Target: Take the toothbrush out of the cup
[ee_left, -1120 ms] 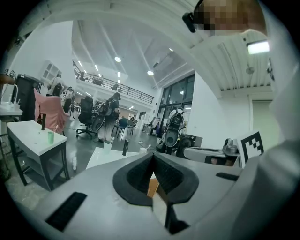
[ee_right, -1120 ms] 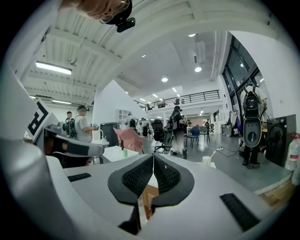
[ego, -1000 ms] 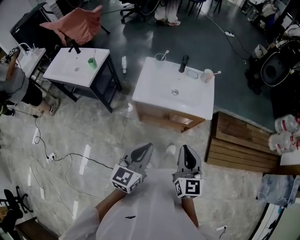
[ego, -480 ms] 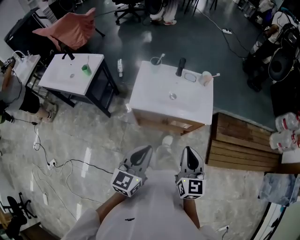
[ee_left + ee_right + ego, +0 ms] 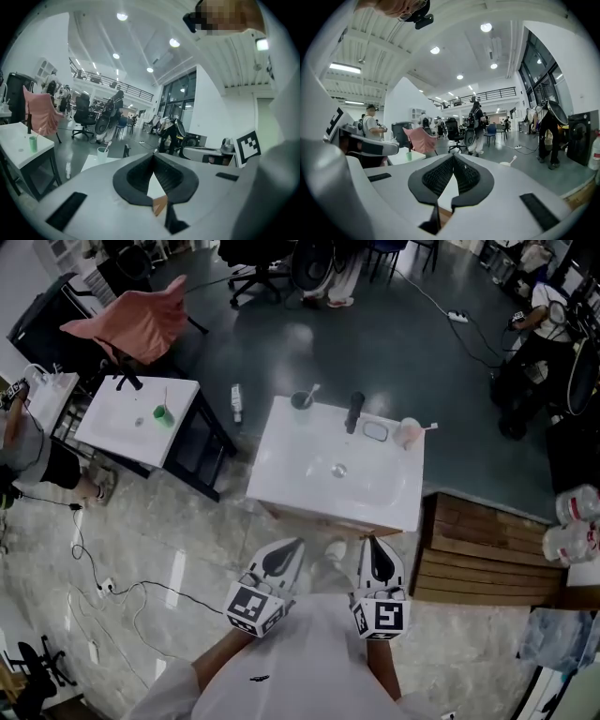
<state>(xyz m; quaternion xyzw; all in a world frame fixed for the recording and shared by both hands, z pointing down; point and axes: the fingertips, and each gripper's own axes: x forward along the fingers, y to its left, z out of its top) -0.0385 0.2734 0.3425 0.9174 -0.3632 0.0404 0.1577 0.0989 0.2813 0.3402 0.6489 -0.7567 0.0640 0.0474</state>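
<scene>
On the white sink vanity [image 5: 300, 474] a clear cup [image 5: 302, 400] with a white toothbrush [image 5: 313, 389] stands at the back left. A pink cup [image 5: 409, 432] at the back right holds another toothbrush. Both grippers hover over the floor in front of the vanity, well short of it. My left gripper [image 5: 292, 547] is shut and empty; past its tip [image 5: 153, 155] I see the clear cup [image 5: 102, 154]. My right gripper [image 5: 373, 545] is shut and empty too, and the pink cup [image 5: 505, 164] shows beyond its tip [image 5: 453, 157].
A black faucet [image 5: 352, 412] and a soap dish [image 5: 374, 431] stand between the two cups. A second white sink table [image 5: 131, 418] with a green cup [image 5: 162, 415] is at the left. A wooden pallet [image 5: 478, 540] lies to the right. Cables [image 5: 122, 582] trail over the floor.
The vanity has come closer to the grippers and lower in the head view as the person steps toward it. Both grippers stay shut and side by side.
</scene>
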